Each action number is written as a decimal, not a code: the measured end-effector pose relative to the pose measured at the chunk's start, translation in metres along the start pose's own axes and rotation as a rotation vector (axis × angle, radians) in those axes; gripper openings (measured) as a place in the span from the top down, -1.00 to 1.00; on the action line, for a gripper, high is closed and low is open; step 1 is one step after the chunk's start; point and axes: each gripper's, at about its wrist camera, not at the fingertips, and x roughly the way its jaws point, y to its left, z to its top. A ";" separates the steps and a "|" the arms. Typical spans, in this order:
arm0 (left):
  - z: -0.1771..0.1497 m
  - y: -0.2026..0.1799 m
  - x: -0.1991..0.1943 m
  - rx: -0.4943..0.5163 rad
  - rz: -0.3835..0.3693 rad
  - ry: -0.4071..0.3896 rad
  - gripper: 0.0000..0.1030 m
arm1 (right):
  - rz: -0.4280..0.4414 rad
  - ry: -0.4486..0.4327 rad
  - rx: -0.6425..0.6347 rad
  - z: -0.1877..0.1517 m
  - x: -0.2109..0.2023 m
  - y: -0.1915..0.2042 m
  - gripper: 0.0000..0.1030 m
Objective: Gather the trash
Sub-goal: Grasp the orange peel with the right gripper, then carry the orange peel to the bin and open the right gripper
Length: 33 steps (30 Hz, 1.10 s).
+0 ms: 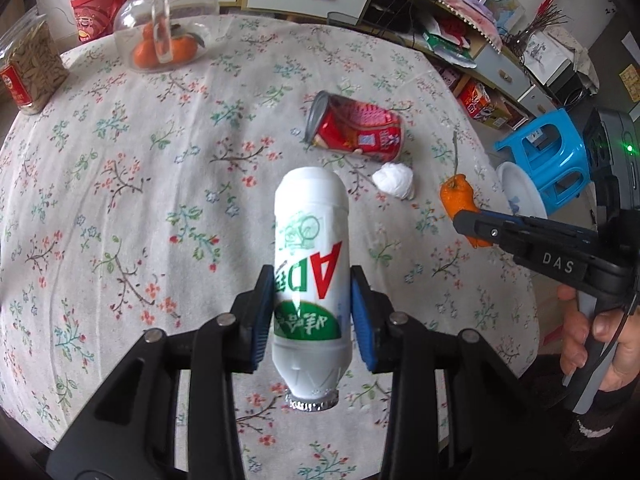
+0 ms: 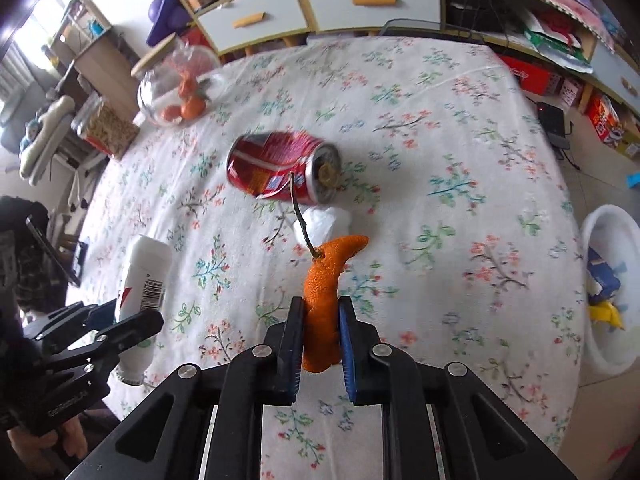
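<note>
My left gripper [image 1: 310,312] is shut on a white plastic drink bottle [image 1: 310,264] with green and red print, held above the floral tablecloth; it also shows in the right wrist view [image 2: 142,276]. My right gripper [image 2: 320,336] is shut on an orange peel with a stem [image 2: 326,280], which also shows in the left wrist view [image 1: 458,196]. A crushed red can [image 1: 356,126] lies on its side mid-table, also in the right wrist view [image 2: 280,168]. A crumpled white tissue [image 1: 394,180] lies beside the can, also in the right wrist view [image 2: 326,222].
A white bin [image 2: 608,292] holding scraps stands off the table's right edge, seen also in the left wrist view [image 1: 520,192]. A glass jar with oranges [image 1: 164,28] and a jar of seeds [image 1: 30,68] stand at the far left. A blue stool [image 1: 548,152] is on the floor.
</note>
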 end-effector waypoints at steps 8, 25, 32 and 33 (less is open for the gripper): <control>0.015 -0.030 0.006 0.021 -0.039 -0.024 0.26 | -0.024 -0.060 0.118 0.004 -0.038 -0.060 0.67; 0.036 -0.099 0.033 0.075 -0.106 -0.036 0.26 | -0.133 -0.124 0.459 -0.020 -0.096 -0.232 0.67; 0.042 -0.132 0.045 0.106 -0.133 -0.035 0.26 | -0.158 -0.114 0.555 -0.033 -0.096 -0.278 0.57; 0.043 -0.136 0.048 0.111 -0.138 -0.032 0.26 | -0.157 -0.107 0.571 -0.035 -0.096 -0.284 0.40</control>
